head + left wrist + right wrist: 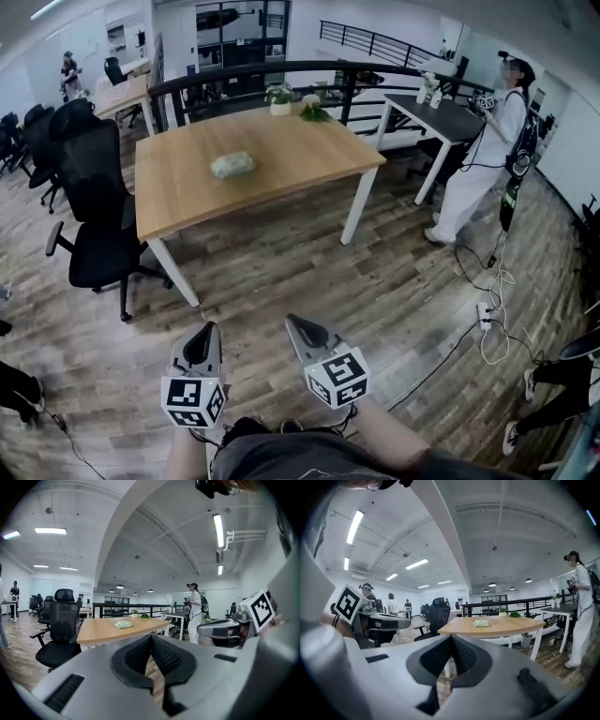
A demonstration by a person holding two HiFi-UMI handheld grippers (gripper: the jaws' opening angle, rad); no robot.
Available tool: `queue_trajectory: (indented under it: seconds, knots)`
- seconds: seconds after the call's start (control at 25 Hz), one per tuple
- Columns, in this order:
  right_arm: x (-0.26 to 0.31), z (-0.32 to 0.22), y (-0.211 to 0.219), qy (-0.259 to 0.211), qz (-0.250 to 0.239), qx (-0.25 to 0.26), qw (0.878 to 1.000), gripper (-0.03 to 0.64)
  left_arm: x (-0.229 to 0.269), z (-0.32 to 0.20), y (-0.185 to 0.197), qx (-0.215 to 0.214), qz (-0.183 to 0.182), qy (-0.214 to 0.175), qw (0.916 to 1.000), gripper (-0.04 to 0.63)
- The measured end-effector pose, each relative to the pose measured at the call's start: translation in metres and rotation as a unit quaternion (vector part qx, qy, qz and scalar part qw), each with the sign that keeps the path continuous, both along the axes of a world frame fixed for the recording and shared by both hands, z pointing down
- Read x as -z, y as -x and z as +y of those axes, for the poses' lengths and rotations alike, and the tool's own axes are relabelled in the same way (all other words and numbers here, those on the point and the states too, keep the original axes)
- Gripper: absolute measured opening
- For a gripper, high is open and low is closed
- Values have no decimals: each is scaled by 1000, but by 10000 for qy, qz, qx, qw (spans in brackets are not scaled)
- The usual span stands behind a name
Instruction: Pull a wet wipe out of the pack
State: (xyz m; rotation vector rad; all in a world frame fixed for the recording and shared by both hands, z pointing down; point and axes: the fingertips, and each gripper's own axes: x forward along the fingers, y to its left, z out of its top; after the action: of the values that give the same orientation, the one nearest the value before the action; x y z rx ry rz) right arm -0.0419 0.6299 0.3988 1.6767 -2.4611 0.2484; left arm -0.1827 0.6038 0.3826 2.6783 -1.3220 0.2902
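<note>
A pale green wet wipe pack lies alone near the middle of a wooden table, well ahead of me across the floor. Both gripper views show the pack far off on the tabletop. My left gripper and right gripper are held low in front of my body, side by side, far short of the table. Both are shut with nothing between the jaws. The left gripper and right gripper show their pads pressed together.
A black office chair stands at the table's left side. Small potted plants sit at the table's far edge by a black railing. A person in white stands to the right by a dark desk. Cables lie on the floor.
</note>
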Motion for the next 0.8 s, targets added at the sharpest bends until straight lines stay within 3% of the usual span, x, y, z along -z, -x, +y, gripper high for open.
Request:
queue_trajectory:
  seconds: [0.24,0.44,0.8]
  knots:
    - [0,6,-3,-51,-517,34,9986,23,2,7,-1,53,-2,9,10000,12]
    - [-6,-7,-7,-23,-479,-105,9988,25,1,-4,3,27,35,-52,10000,12]
    - [-33,-82,-7,254,-313,-550,9977,25,-22,-97,1,-428,146,85,9989,14]
